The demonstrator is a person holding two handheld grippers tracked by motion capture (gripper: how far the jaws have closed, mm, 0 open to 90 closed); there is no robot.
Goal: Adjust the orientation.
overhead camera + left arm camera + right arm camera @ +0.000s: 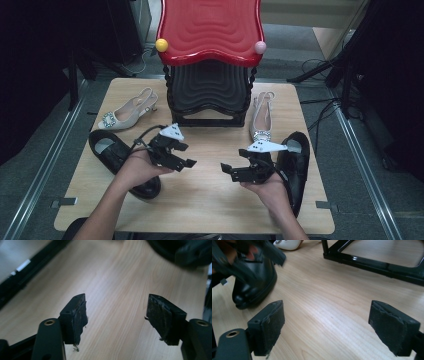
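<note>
Black leather shoes [125, 165] [295, 165] lying near the tabletop's left and right edges, beside the released left gripper [182, 156] and right gripper [232, 171], look stiff, fairly heavy and glossy-slick, so I judge the collar rim the surest place to grip.

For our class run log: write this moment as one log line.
left gripper: open, empty | right gripper: open, empty | black shoes: on table, untouched | rack: empty
</note>
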